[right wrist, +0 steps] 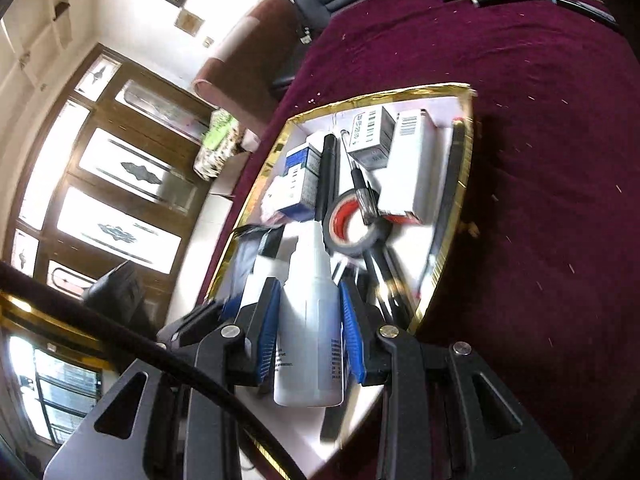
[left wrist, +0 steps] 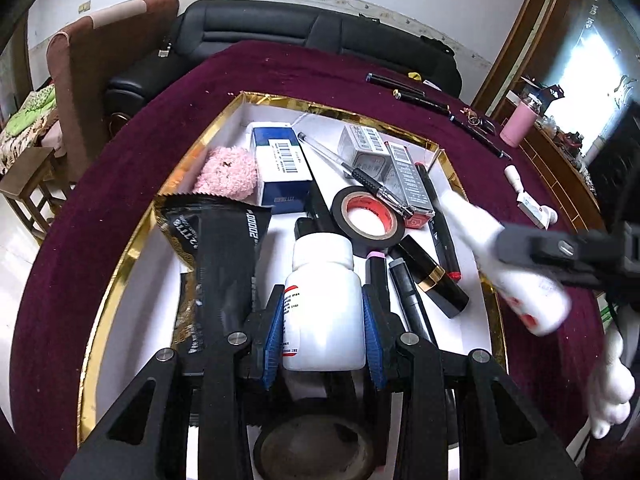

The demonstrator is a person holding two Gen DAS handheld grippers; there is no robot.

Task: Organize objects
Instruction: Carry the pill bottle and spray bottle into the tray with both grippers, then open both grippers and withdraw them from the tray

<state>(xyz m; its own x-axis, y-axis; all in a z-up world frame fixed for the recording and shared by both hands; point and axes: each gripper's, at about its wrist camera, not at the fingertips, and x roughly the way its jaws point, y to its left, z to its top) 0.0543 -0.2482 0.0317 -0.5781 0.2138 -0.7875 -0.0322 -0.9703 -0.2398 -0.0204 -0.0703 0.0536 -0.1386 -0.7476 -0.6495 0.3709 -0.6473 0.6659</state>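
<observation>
The left gripper (left wrist: 324, 320) holds a white pill bottle (left wrist: 322, 300), the right gripper (right wrist: 308, 336) a squeeze bottle (right wrist: 308, 320); their labels are unreadable.

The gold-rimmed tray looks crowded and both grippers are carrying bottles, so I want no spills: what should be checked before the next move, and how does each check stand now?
1. Left gripper clamped on the white pill bottle: ok, blue pads on both sides.
2. Right gripper clamped on the white squeeze bottle: ok.
3. Free floor in the gold-rimmed tray for two more bottles: not ok, little bare white shows between the tape roll, boxes, pens and lipstick.
4. Squeeze bottle clear of the left gripper: ok, it hangs over the tray's right edge.
5. Pill bottle's cap closed: ok, cap seated.
6. Squeeze bottle's tip capped: cannot tell, blurred.
</observation>
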